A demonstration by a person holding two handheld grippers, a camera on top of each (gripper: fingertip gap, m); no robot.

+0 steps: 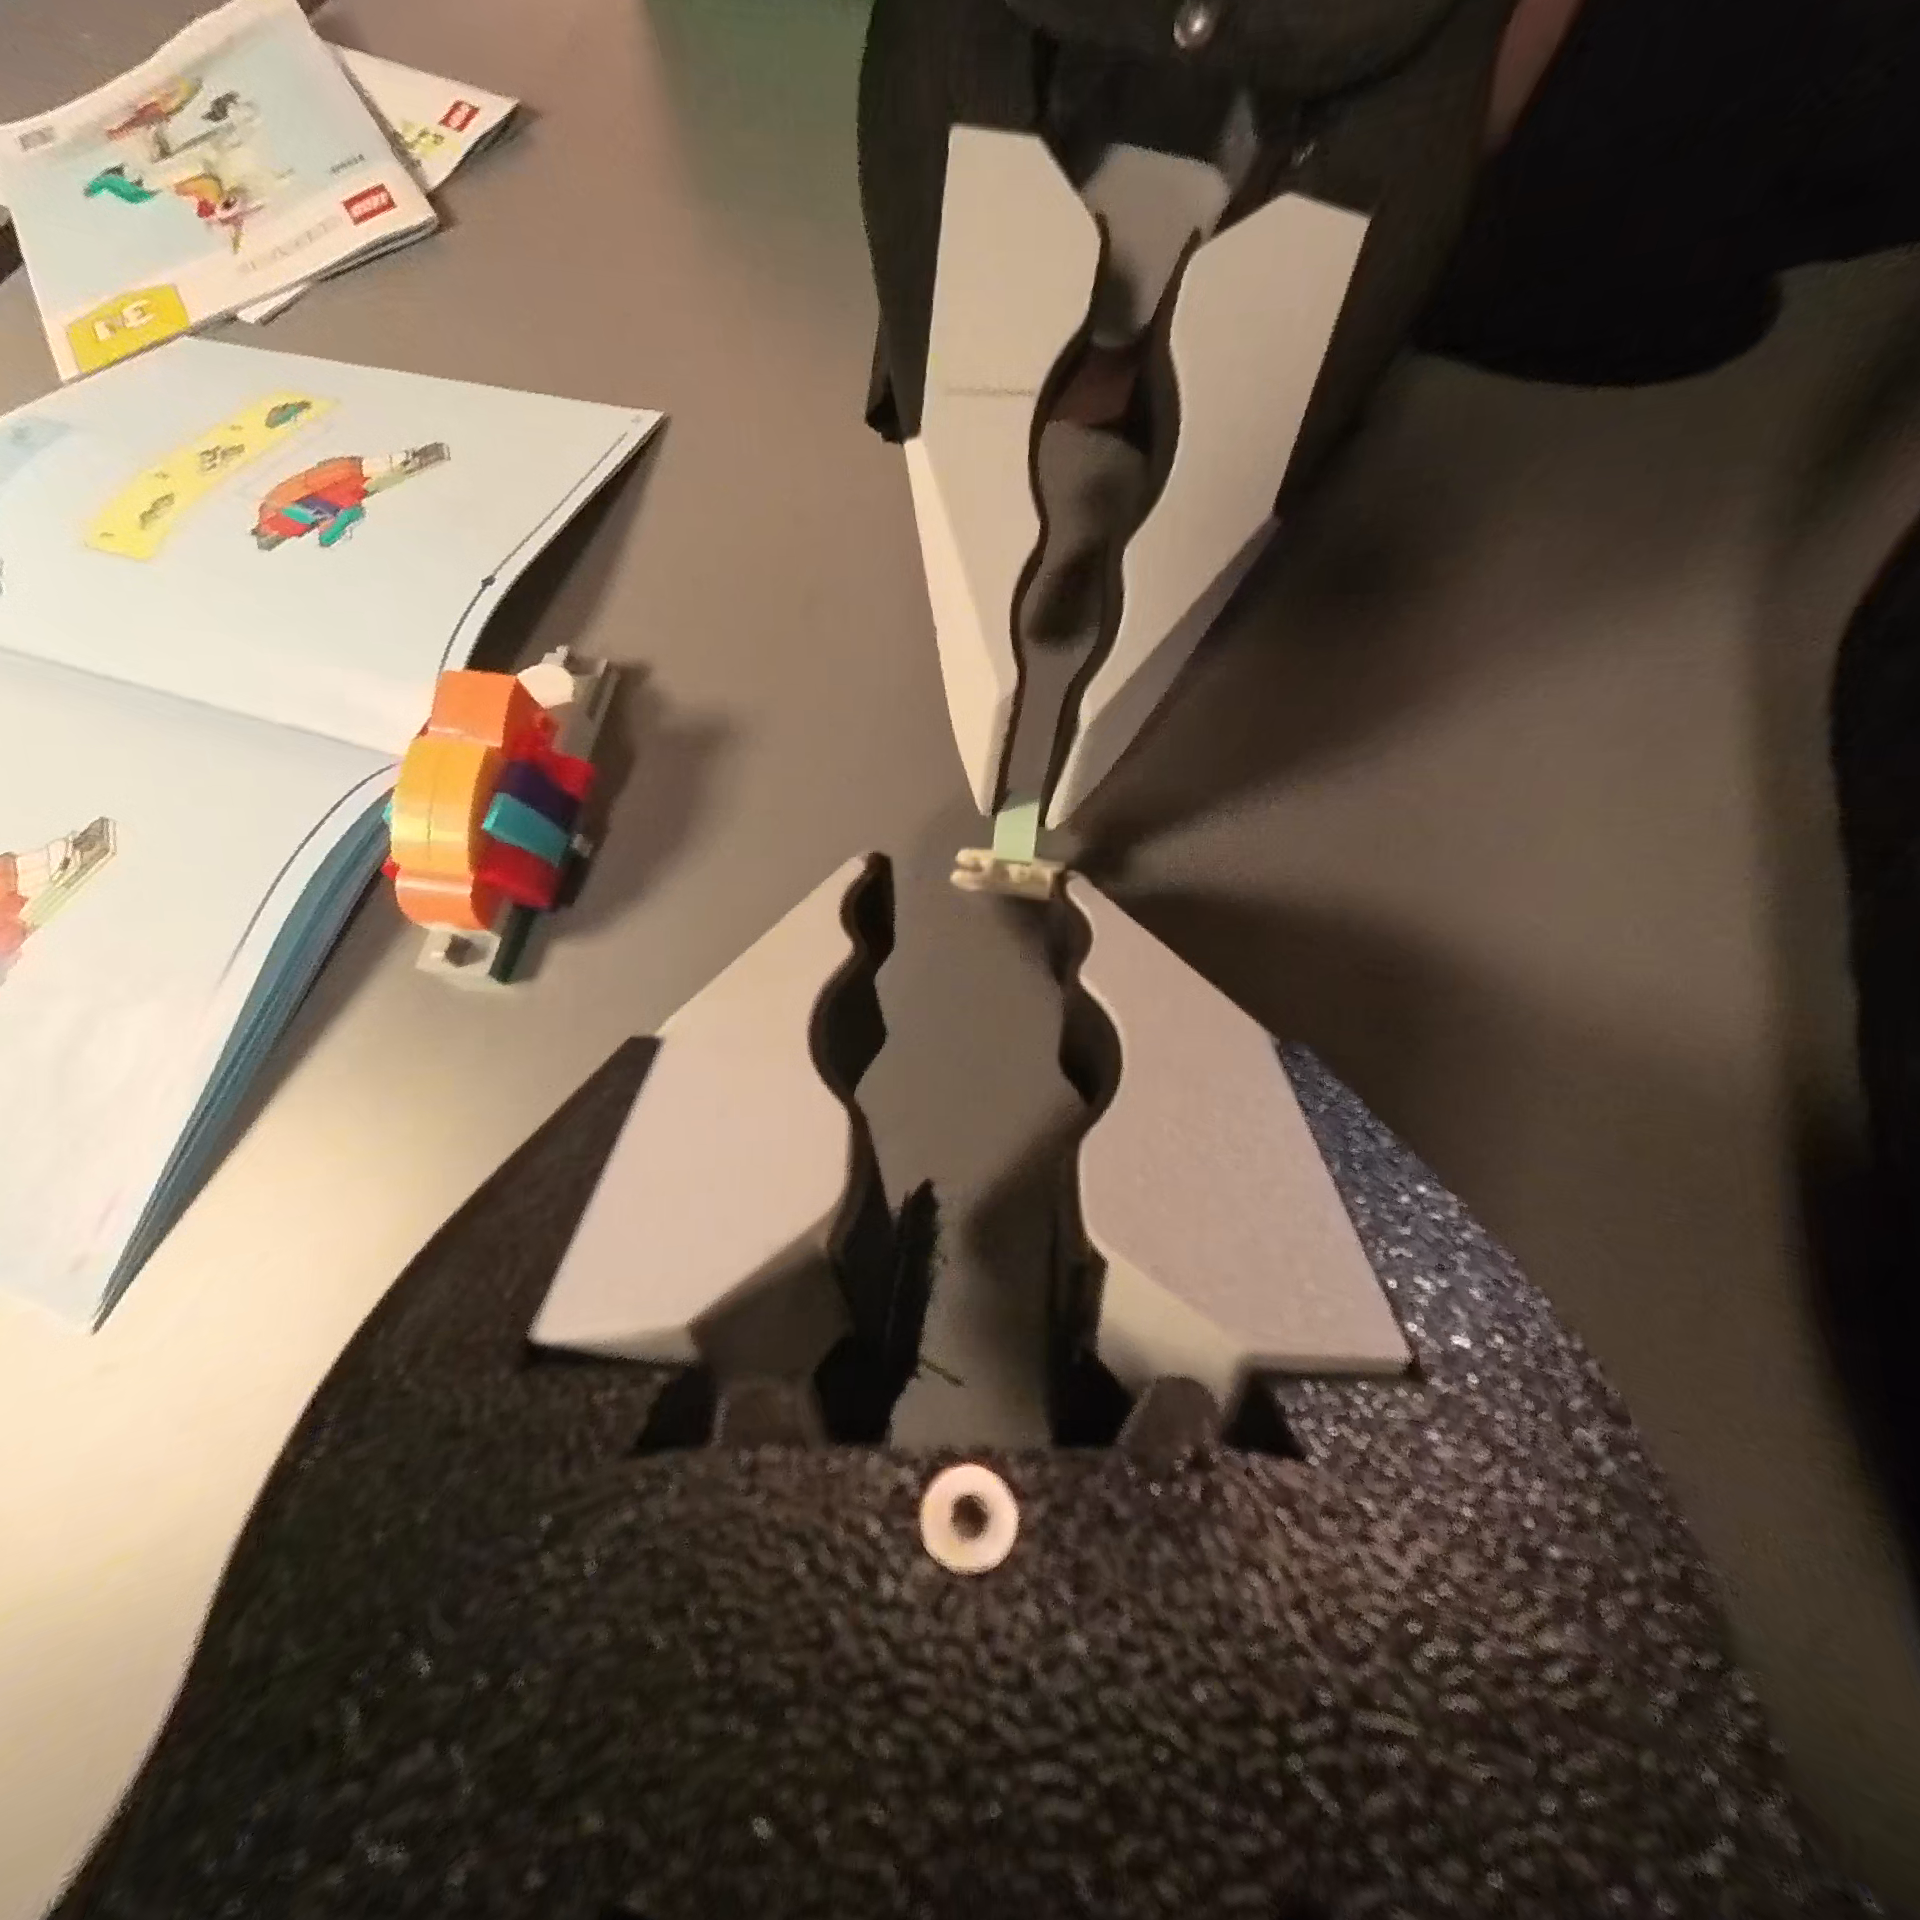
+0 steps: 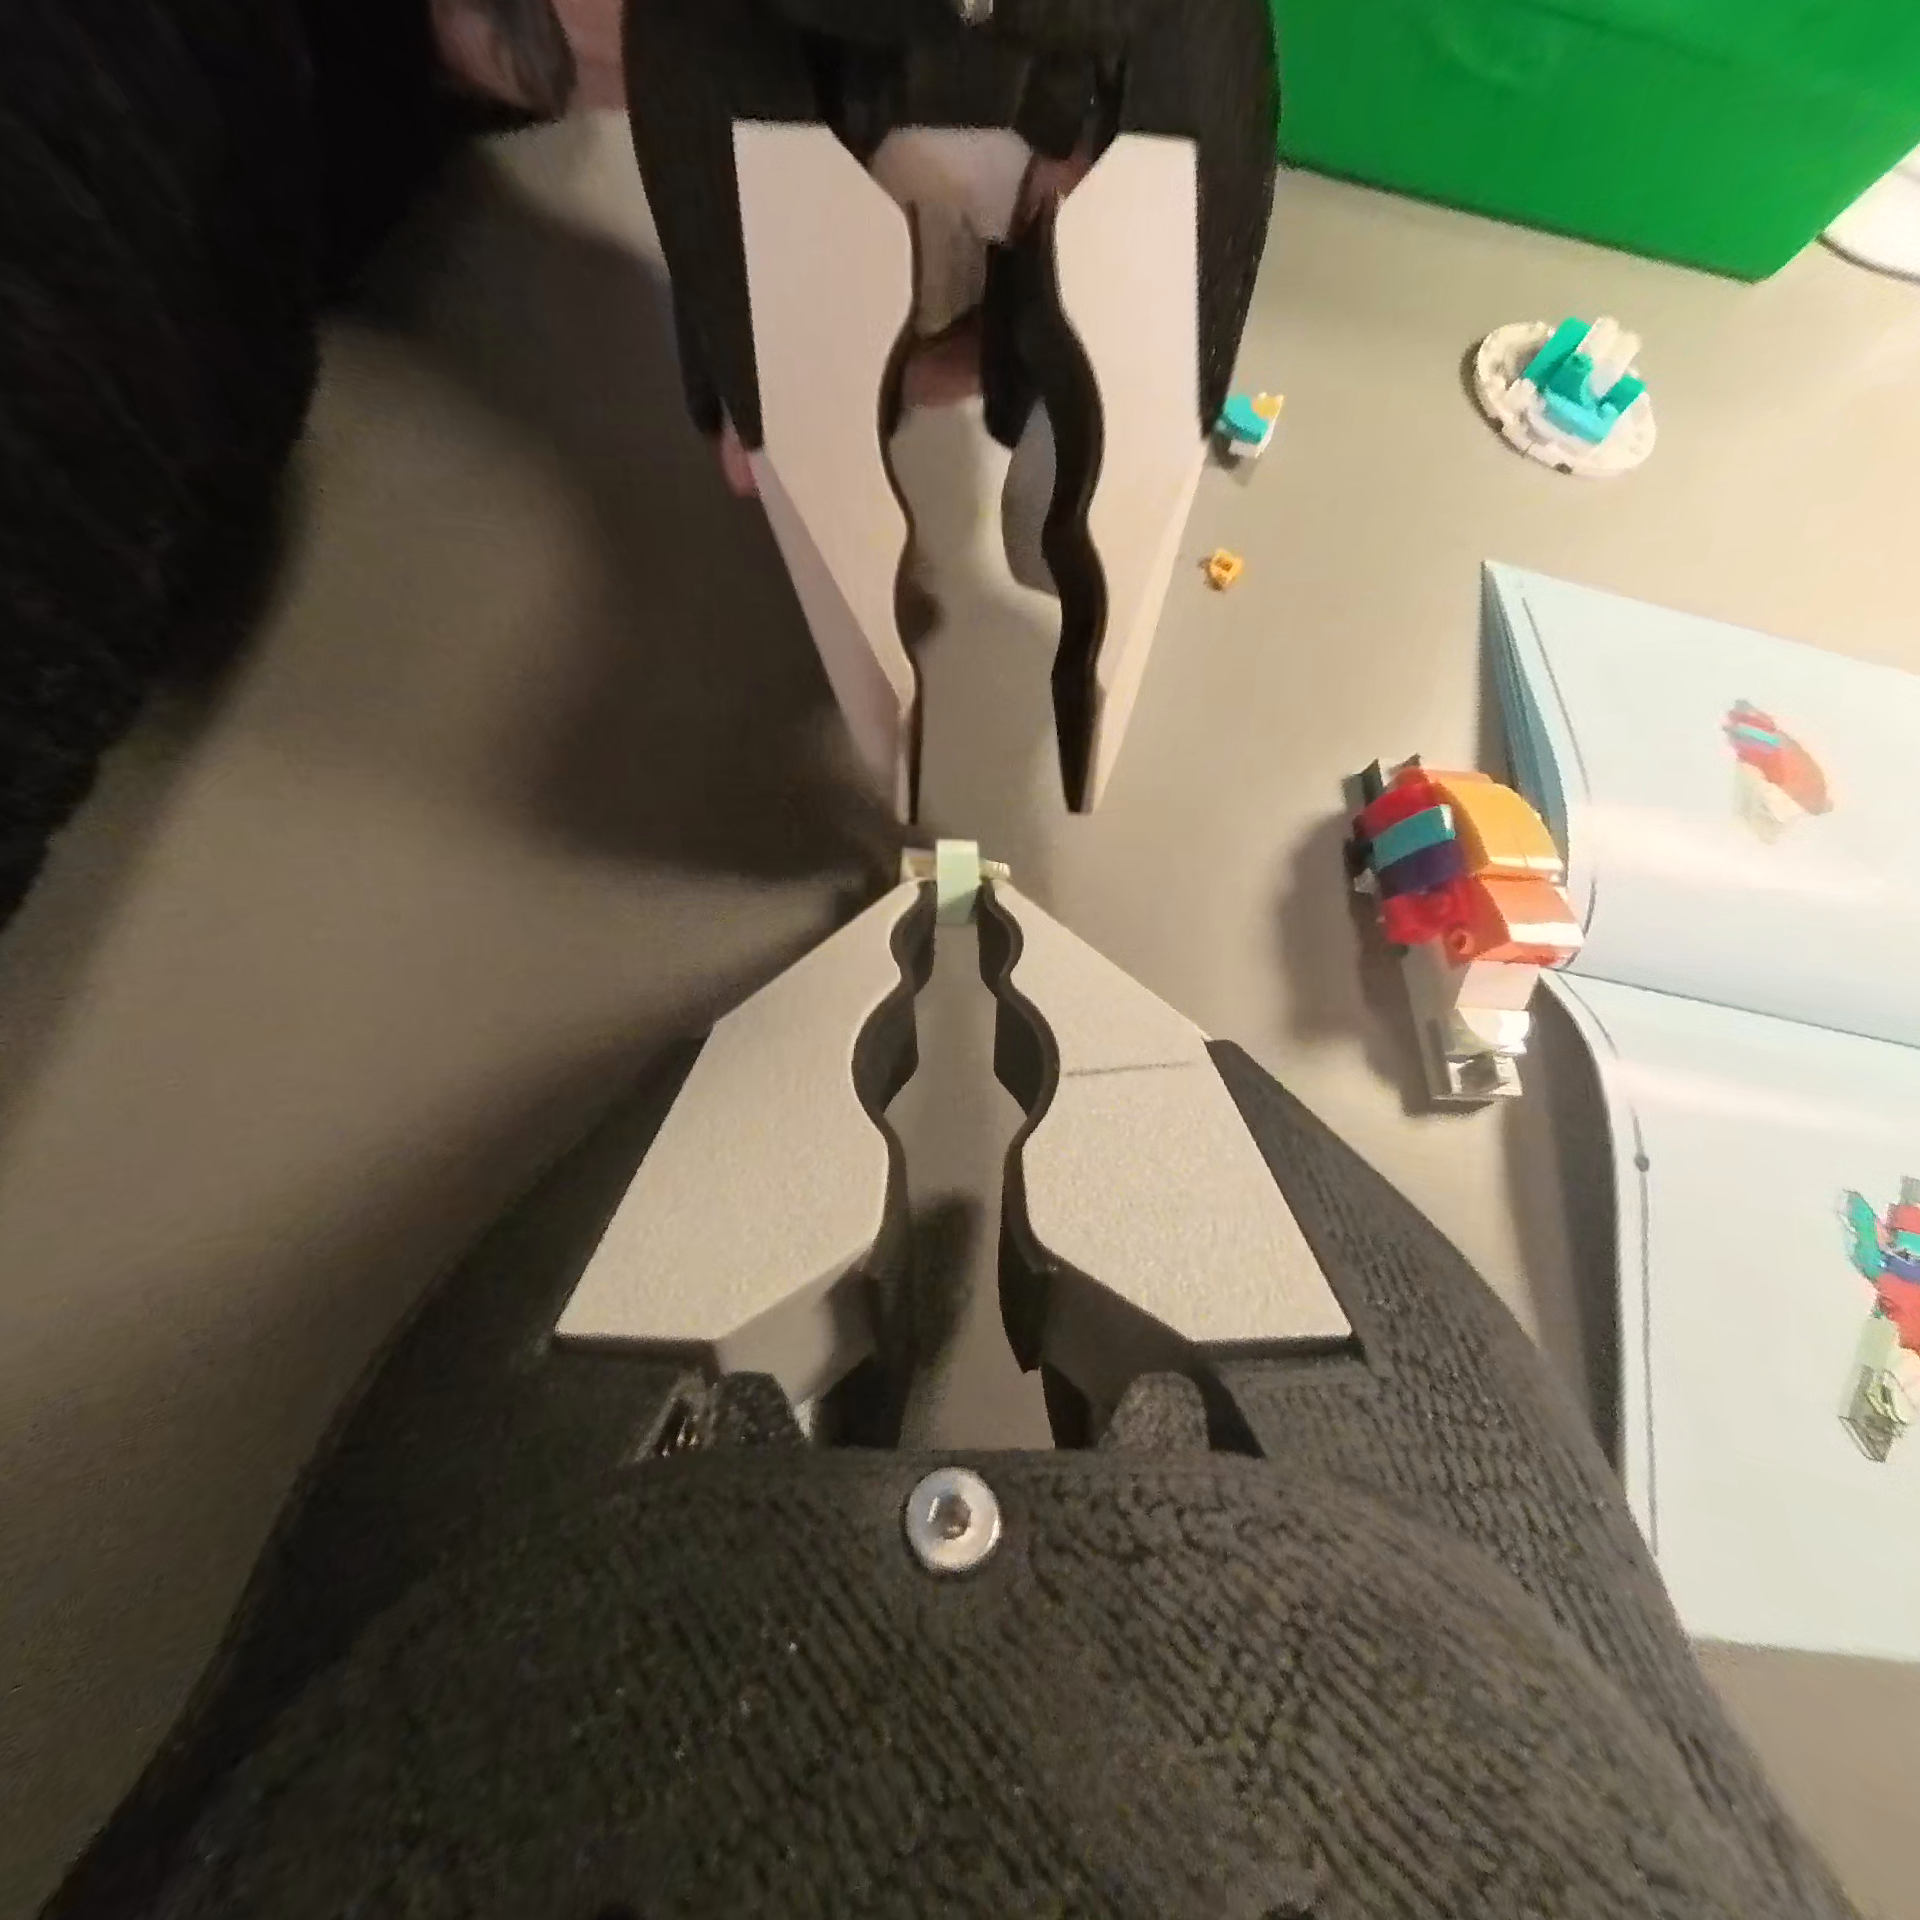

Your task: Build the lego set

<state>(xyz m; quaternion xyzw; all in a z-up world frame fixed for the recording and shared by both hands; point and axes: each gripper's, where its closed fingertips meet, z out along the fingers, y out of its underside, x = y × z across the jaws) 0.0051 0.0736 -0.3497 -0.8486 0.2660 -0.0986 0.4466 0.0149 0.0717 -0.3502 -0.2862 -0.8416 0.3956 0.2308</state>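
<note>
My right gripper (image 2: pixel 956 906) is shut on a small pale green piece (image 2: pixel 956 881) that has a cream bar piece (image 2: pixel 912 862) across its far end. In the left wrist view the right gripper (image 1: pixel 1023 816) comes in from the top, holding the green piece (image 1: pixel 1016 831) and the bar (image 1: pixel 1003 869) just above the table. My left gripper (image 1: pixel 971 875) is open and faces it tip to tip; its right fingertip (image 1: pixel 1075 894) is at the bar's end. The left gripper also shows in the right wrist view (image 2: pixel 995 805). The part-built orange and red model (image 1: pixel 488 821) (image 2: pixel 1455 873) lies on the table.
An open instruction booklet (image 1: pixel 208 623) (image 2: pixel 1714 831) lies beside the model. Closed booklets (image 1: pixel 208 187) lie farther off. A white round base with teal pieces (image 2: pixel 1564 405), a small teal and yellow piece (image 2: pixel 1247 421), a tiny yellow piece (image 2: pixel 1223 568) and a green box (image 2: pixel 1558 104) are on the grey table. My two grippers' fingertips are within a few centimetres of each other.
</note>
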